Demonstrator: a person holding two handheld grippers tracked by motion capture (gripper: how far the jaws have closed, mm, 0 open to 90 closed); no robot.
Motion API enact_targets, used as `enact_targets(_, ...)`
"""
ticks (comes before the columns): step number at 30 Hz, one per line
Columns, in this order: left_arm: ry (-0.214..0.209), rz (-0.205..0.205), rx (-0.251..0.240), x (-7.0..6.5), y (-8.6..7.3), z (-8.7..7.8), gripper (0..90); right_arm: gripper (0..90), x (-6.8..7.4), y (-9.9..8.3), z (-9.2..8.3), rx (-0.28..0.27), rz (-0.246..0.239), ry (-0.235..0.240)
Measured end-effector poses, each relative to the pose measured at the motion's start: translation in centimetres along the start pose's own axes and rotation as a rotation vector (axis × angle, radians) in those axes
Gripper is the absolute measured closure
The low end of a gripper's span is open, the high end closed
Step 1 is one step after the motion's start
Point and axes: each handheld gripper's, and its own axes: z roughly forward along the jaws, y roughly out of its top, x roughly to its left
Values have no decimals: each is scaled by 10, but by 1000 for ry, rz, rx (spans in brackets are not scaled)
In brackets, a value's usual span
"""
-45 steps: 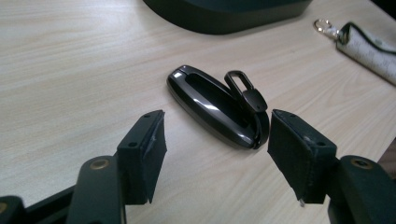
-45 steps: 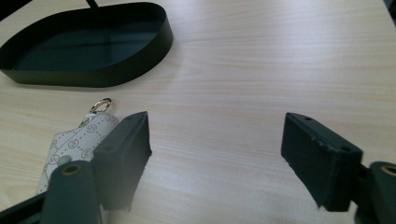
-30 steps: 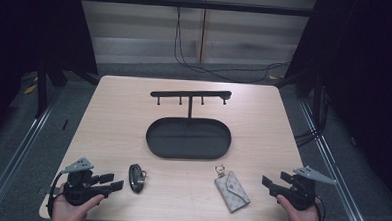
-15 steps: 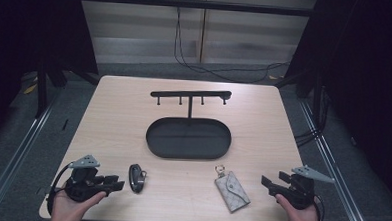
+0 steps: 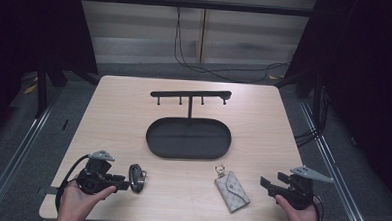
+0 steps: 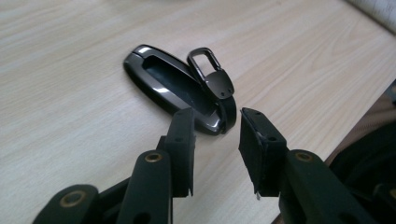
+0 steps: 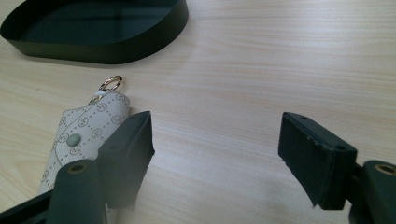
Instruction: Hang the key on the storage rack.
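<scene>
My left gripper (image 6: 215, 140) has just been closing on the key fob (image 6: 180, 88); the jaws flank its near end, gap still visible. Fob lies flat on the table (image 5: 123, 117) at 7 o'clock from the tray (image 5: 189, 138). My right gripper (image 7: 215, 154) is wide open, empty.

Table (image 5: 113, 117): tray stand (image 5: 188, 138), key fob (image 5: 136, 177), pouch (image 5: 233, 190)

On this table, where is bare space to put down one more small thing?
The light wooden table is bare left and right of the black oval tray, and between the black key fob and the grey patterned key pouch. The near corners are crowded.
</scene>
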Motion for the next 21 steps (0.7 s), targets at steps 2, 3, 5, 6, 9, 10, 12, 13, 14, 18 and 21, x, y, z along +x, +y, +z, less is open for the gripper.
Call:
enact_targets(2,4,-2,21,-3,7,3,663,263,0,0,1,15,-3,6)
enact_targets(3,9,0,25,-4,9,4,665,263,0,0,2,15,-2,9)
enact_targets(5,32,4,42,-7,18,5,669,263,0,0,3,21,1,14)
enact_targets(6,32,4,42,-7,18,5,667,263,0,0,3,21,1,14)
enact_targets(9,31,20,62,-10,27,5,665,268,-1,0,3,20,4,21)
enact_targets(10,23,12,66,-11,30,5,663,268,-1,0,3,21,4,21)
enact_targets(12,22,17,85,-12,34,5,663,268,-1,0,3,23,3,22)
enact_targets(13,8,8,110,-12,38,7,663,268,-1,0,3,24,3,21)
enact_targets(14,13,5,114,-12,39,7,663,268,-1,0,3,24,3,20)
enact_targets(18,23,-2,176,-12,45,13,662,268,0,0,3,26,4,21)
enact_targets(21,60,4,225,-13,52,17,632,268,0,0,5,32,9,30)
